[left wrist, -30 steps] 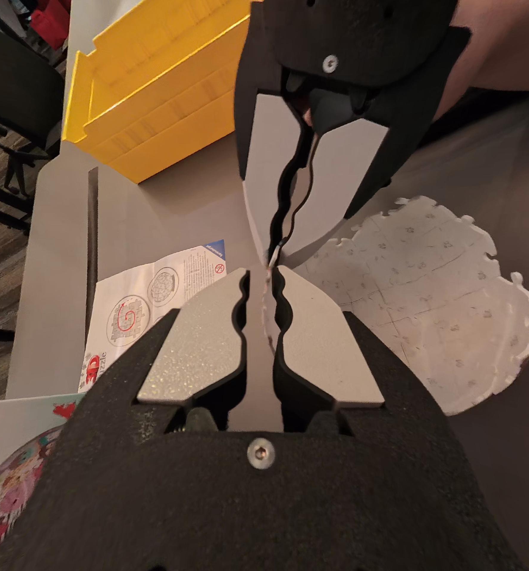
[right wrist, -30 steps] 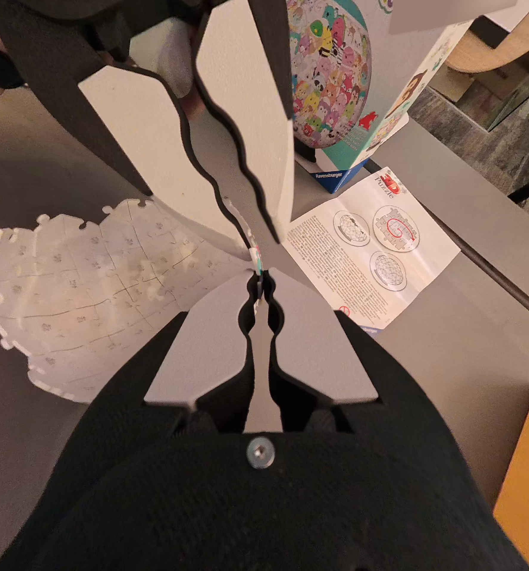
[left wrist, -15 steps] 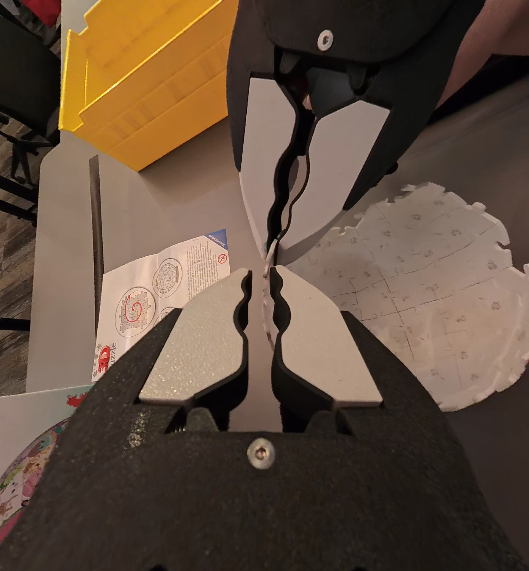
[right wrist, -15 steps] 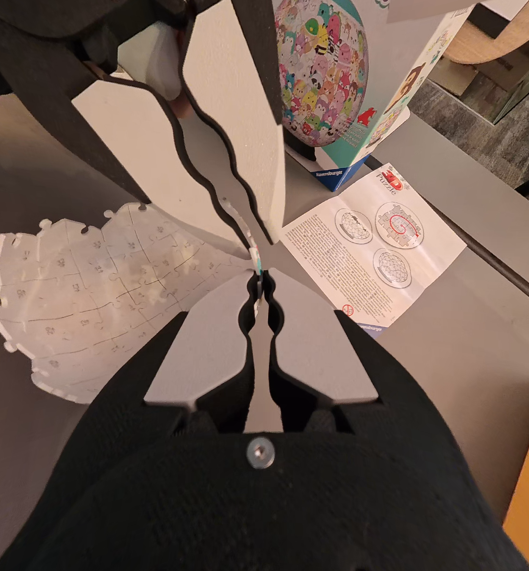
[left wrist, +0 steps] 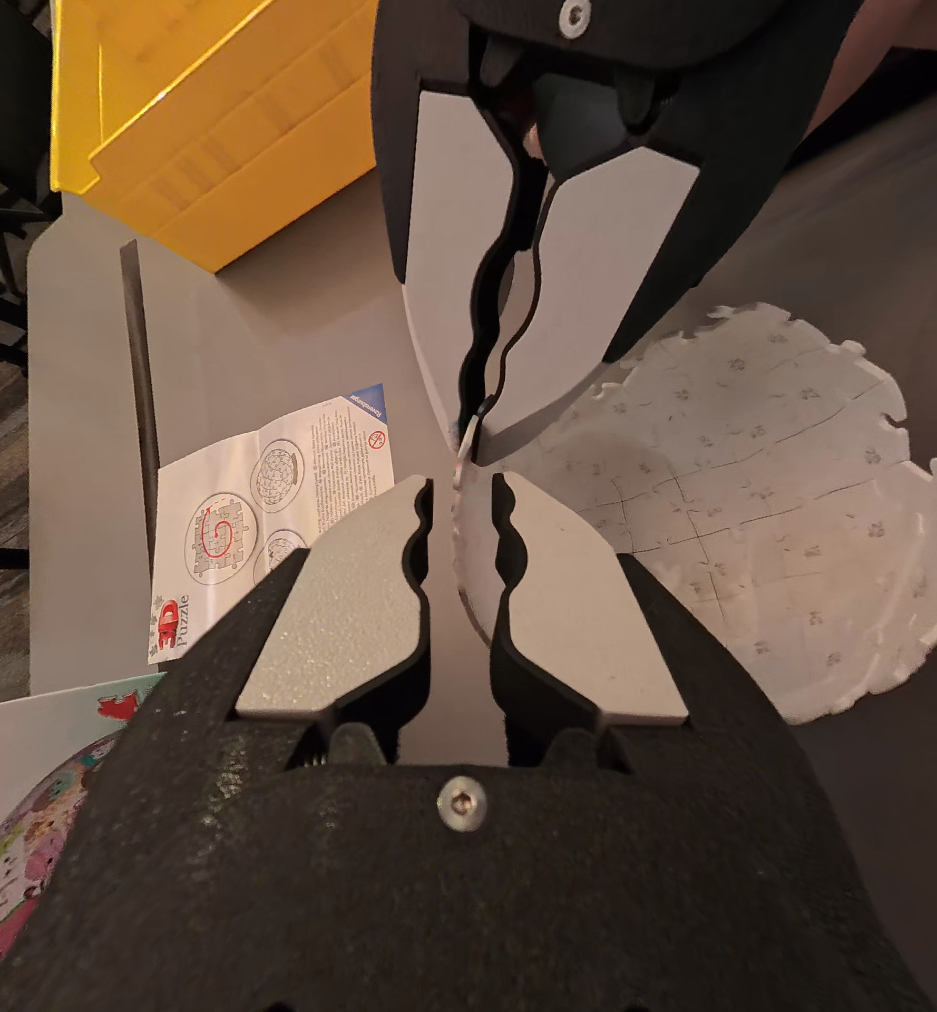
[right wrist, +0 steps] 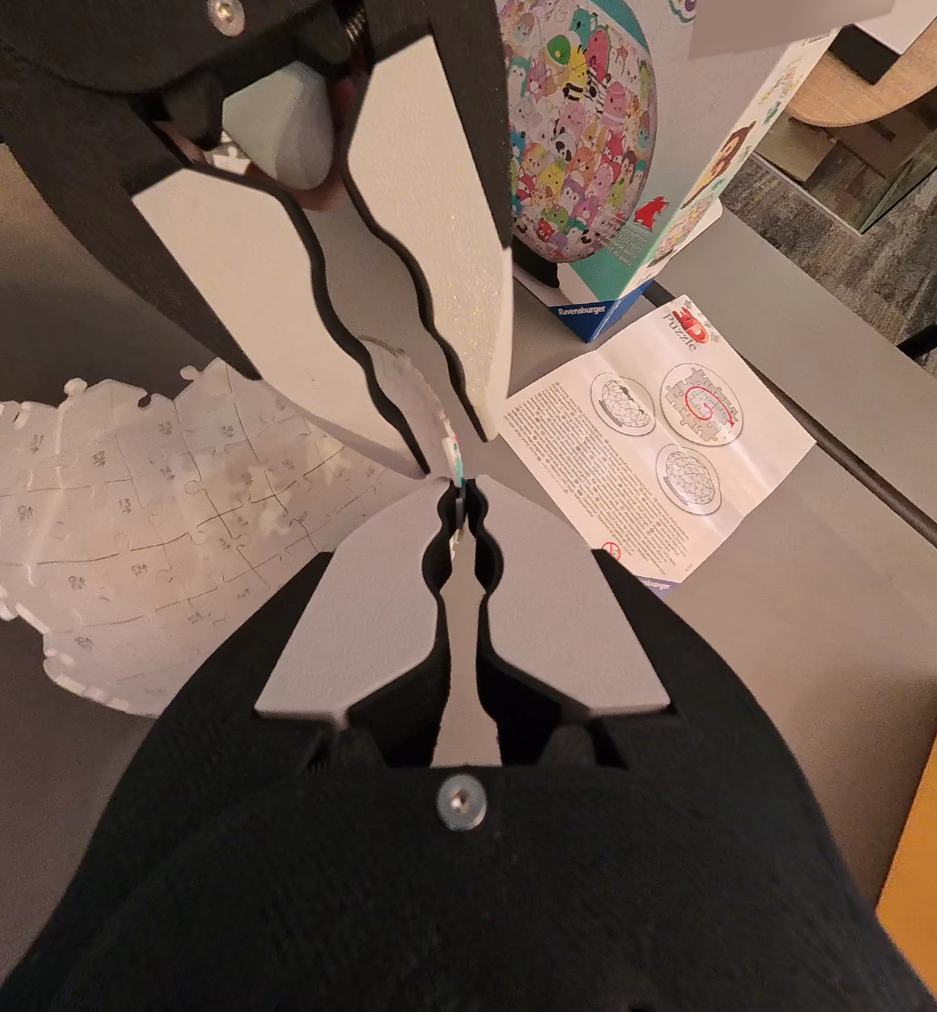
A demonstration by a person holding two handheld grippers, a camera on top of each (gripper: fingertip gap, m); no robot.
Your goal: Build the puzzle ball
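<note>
The left gripper (left wrist: 460, 495), jaws parted around the rim of the curved puzzle shell (left wrist: 756, 520) above the grey table (left wrist: 291, 328), leaves the right gripper (right wrist: 462, 495) alone pinching a piece (right wrist: 458, 506) there, so the shell could sag or unclip.

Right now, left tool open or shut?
Open. The left tool shows a clear gap between its fingers; the puzzle shell rim stands in that gap.
</note>
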